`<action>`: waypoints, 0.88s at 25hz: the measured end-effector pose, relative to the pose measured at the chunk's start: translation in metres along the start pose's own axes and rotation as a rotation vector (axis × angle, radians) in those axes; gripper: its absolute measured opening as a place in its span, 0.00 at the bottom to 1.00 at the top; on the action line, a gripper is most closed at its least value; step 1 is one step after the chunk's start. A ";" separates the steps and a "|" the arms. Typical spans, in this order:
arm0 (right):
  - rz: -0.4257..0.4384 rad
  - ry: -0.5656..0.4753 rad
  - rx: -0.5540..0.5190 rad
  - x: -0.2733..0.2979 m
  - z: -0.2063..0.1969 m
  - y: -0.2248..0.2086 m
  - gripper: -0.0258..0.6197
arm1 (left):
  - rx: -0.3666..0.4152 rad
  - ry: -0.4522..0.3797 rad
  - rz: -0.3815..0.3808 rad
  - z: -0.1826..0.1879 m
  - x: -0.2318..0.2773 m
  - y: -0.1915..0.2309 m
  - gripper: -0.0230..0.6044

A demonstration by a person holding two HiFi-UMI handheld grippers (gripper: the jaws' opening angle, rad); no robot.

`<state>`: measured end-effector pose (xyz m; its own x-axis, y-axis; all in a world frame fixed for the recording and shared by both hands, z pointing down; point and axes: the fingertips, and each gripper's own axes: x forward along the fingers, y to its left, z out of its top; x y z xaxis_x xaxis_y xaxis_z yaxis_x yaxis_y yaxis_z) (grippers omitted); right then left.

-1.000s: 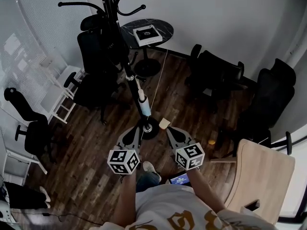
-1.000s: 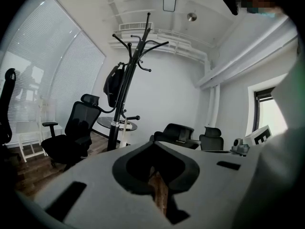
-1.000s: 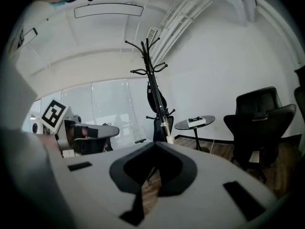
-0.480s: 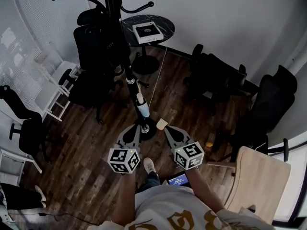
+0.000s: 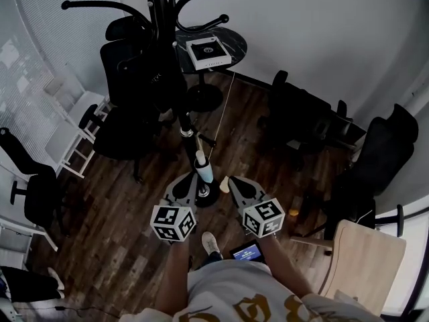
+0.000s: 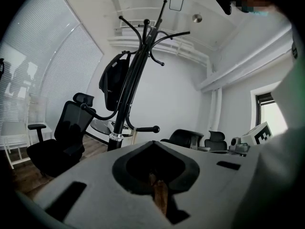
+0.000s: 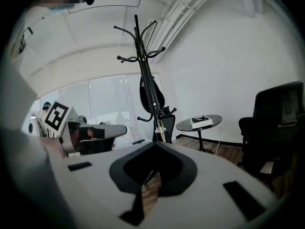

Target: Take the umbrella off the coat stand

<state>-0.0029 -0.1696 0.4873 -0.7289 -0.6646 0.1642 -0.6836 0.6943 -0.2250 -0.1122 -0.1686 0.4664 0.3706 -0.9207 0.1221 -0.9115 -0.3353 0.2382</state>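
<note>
The black coat stand [image 5: 163, 25] rises at the top centre of the head view, with its round base [image 5: 203, 194] on the wooden floor between my two grippers' tips. A slim umbrella [image 5: 201, 165] with a white and pale blue end hangs down along the pole. My left gripper [image 5: 190, 182] is just left of the base and my right gripper [image 5: 226, 182] just right of it. Both are shut and hold nothing. The stand [image 6: 135, 75] carries a black bag [image 6: 113, 82] in the left gripper view. In the right gripper view the stand [image 7: 145, 75] is seen farther off.
A round black table [image 5: 231, 40] bearing a white box [image 5: 208, 51] stands behind the coat stand. Black office chairs [image 5: 137, 79] crowd its left side, others [image 5: 305, 116] sit to the right. White chairs [image 5: 67, 123] line the left wall. A pale wooden table [image 5: 369, 260] is at lower right.
The person has stepped closer to the coat stand. Its base and the umbrella's pale end now lie right at the gripper tips. Both grippers stay shut.
</note>
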 end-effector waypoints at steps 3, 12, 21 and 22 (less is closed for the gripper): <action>-0.008 0.008 0.020 0.019 0.001 -0.009 0.06 | 0.011 0.013 -0.018 0.002 0.016 0.011 0.07; -0.020 0.015 0.037 0.063 0.002 -0.025 0.06 | 0.008 0.046 -0.043 0.001 0.053 0.044 0.07; -0.025 0.058 -0.038 0.100 0.000 -0.034 0.06 | -0.030 0.100 -0.102 -0.010 0.080 0.057 0.07; -0.026 0.060 -0.041 0.103 0.000 -0.035 0.06 | -0.031 0.104 -0.110 -0.010 0.082 0.057 0.07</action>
<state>-0.0541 -0.2620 0.5122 -0.7108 -0.6656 0.2275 -0.7024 0.6885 -0.1805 -0.1317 -0.2614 0.4999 0.4855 -0.8528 0.1924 -0.8593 -0.4249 0.2846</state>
